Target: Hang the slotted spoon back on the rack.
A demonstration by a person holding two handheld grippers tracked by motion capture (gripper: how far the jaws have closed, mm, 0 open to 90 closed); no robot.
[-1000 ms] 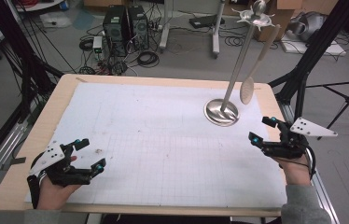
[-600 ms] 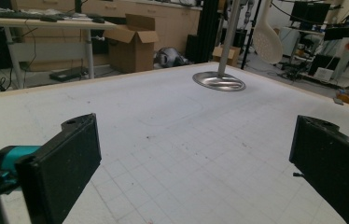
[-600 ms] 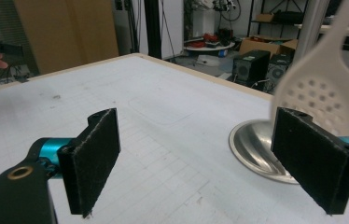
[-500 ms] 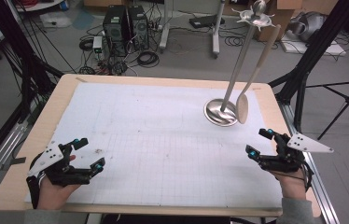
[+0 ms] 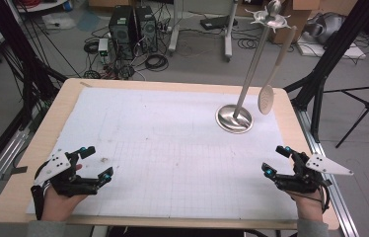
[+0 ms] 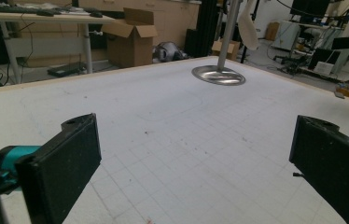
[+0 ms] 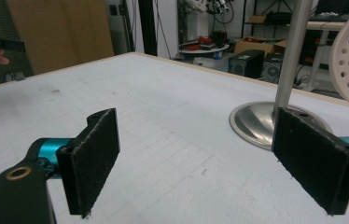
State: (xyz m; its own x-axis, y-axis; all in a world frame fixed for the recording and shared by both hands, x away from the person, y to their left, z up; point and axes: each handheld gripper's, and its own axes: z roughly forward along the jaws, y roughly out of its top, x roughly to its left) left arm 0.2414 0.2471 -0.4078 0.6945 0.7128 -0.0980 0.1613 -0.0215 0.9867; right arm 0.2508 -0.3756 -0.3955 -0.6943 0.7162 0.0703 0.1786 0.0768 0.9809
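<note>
Nothing is judged to be in hand yet: the work with the slotted spoon appears either not begun or already finished, and which of the two cannot be told. Nearest, at the front edge of the worktop [image 5: 172,98], the left claw [image 5: 96,163] is held low over the gridded white sheet [image 5: 172,158] with its jaws spread wide and nothing between them; bare sheet is seen between the two black pads [image 6: 65,163]. At the front right, the right claw [image 5: 277,160] is likewise held wide open and empty, touching nothing, and is pointed toward the stand. Farther back on the right, the metal stand [image 5: 234,118] is set on its round base, and the pale slotted spoon [image 5: 266,98] is seen hanging from its top hooks, well apart from both claws
</note>
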